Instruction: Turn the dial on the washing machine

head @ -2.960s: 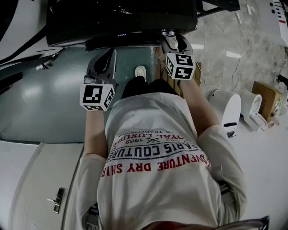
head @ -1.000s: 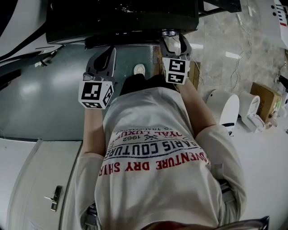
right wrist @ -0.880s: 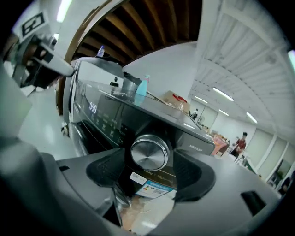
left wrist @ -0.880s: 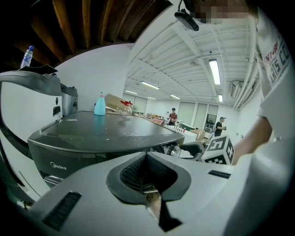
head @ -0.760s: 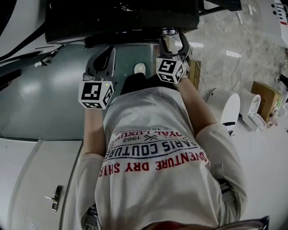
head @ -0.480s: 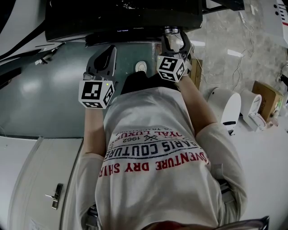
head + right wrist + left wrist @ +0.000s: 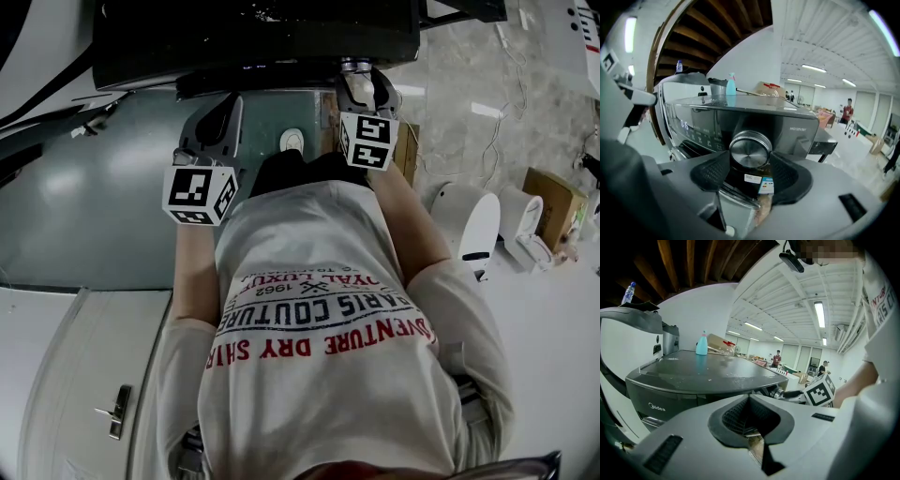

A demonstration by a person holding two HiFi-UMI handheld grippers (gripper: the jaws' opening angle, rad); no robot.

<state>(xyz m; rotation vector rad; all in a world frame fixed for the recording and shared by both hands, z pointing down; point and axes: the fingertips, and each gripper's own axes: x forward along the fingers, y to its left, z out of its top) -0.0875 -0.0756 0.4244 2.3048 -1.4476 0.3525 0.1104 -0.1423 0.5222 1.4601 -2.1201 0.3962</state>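
The dark washing machine (image 7: 253, 37) fills the top of the head view, with its round silver dial (image 7: 750, 149) at the right end of the front panel. My right gripper (image 7: 750, 158) reaches the dial (image 7: 354, 66); its jaws have just been closing and now sit on either side of the dial, the pads against its rim. In the head view that gripper (image 7: 361, 82) is under the machine's right corner. My left gripper (image 7: 217, 117) hangs in front of the machine (image 7: 693, 380), left of the dial, its jaws (image 7: 750, 416) together with nothing held.
A blue spray bottle (image 7: 731, 85) stands on the machine's top. On the floor at the right are a white appliance (image 7: 473, 225) and a cardboard box (image 7: 553, 202). A white door with a handle (image 7: 112, 412) lies at lower left.
The right gripper's marker cube has rolled back from a tilted pose to square-on at the dial. The left gripper has stayed where it was.
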